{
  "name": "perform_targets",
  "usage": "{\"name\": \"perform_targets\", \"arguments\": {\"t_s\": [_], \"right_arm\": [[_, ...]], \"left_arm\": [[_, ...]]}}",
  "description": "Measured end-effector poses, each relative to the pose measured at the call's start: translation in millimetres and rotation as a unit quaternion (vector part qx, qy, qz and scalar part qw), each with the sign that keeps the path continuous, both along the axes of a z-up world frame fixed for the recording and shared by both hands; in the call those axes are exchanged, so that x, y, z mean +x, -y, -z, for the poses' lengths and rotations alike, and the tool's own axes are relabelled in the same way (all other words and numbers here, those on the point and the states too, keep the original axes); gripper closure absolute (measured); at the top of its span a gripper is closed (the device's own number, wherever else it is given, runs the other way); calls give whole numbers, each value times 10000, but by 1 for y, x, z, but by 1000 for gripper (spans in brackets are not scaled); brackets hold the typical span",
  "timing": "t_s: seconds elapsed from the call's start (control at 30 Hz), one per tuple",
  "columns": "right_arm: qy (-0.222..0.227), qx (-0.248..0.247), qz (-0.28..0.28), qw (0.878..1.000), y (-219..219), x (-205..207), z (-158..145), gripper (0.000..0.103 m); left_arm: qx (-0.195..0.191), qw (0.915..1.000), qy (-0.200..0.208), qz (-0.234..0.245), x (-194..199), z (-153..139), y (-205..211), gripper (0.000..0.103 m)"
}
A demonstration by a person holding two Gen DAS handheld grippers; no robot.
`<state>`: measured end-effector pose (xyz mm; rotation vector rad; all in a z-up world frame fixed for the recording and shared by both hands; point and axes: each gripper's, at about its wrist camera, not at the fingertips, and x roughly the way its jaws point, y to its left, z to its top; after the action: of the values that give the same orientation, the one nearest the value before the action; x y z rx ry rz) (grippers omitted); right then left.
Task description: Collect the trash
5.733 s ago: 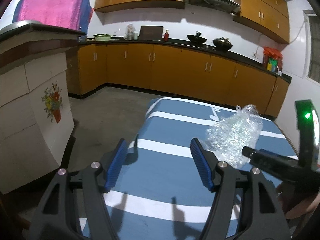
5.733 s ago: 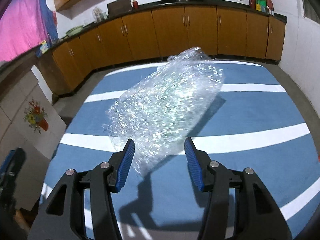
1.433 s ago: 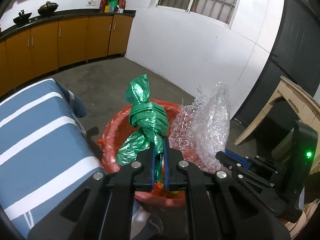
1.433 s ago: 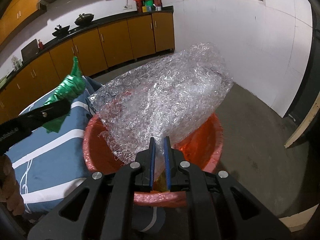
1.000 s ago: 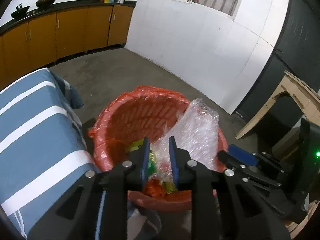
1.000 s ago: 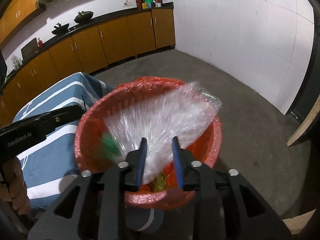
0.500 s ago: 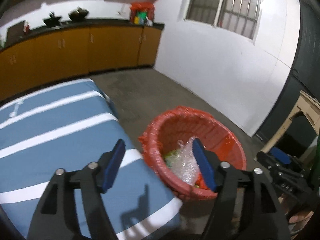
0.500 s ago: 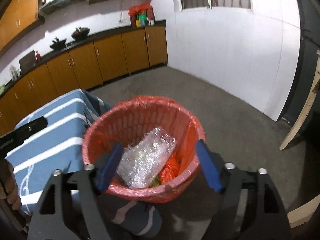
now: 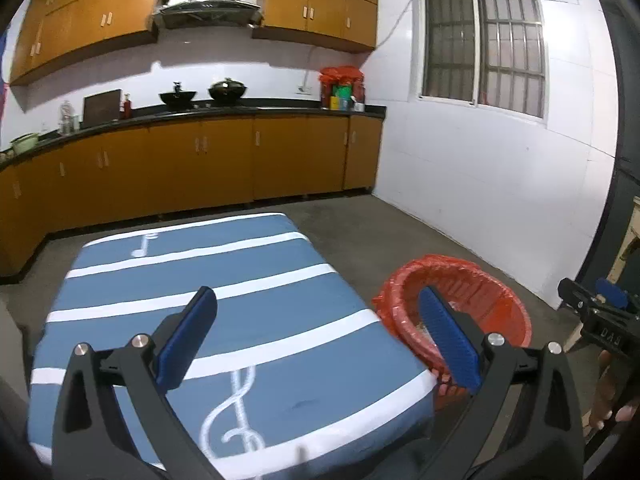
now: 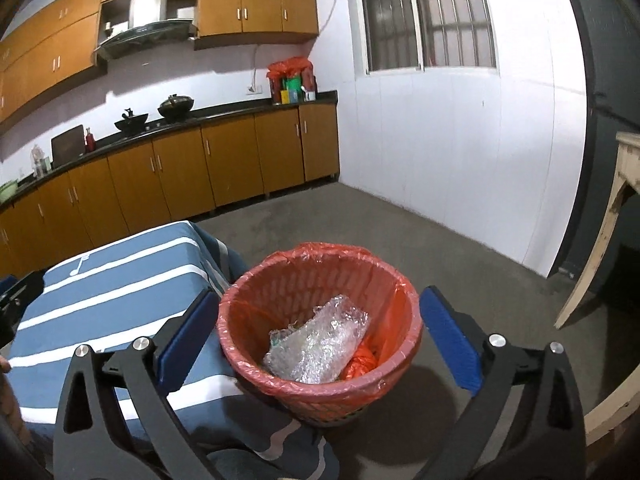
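A red basket (image 10: 404, 344) lined with a red bag stands on the floor beside the bed. Crumpled bubble wrap (image 10: 320, 344) lies inside it, over other trash. My right gripper (image 10: 318, 328) hovers above and in front of the basket, jaws opening wide, nothing between the pads. My left gripper (image 9: 318, 330) is over the blue striped bed cover (image 9: 192, 280), jaws opening wide and empty; the basket (image 9: 492, 292) shows past its right finger. The right gripper's tip (image 9: 592, 304) appears at the right edge of the left wrist view.
Brown kitchen cabinets (image 9: 200, 160) with a black counter line the far wall. A white wall (image 10: 460, 160) with a barred window stands at the right, bare concrete floor (image 10: 400, 232) before it. A wooden frame (image 10: 612, 208) leans at the far right.
Both grippers let go and opened wide; the green bag and bubble wrap dropped into the basket. Both hands rose and drew back, the left swinging over the bed.
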<state>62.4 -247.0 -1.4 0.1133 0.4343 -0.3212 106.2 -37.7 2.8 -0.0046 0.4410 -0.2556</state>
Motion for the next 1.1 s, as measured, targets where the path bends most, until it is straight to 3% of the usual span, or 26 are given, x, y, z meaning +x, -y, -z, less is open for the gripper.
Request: {"name": "perform_targets", "arguments": {"t_s": [0.5,1.1], "right_arm": [[45,-402,-186,9990,-42,-20,-2,2],[154,-498,-303,9982,-64,-46,-1,2]], "left_arm": [[210,9970,92,-746,-53,5,-37,4],[149,9958,85,-901,-90,9,-44,4]]}}
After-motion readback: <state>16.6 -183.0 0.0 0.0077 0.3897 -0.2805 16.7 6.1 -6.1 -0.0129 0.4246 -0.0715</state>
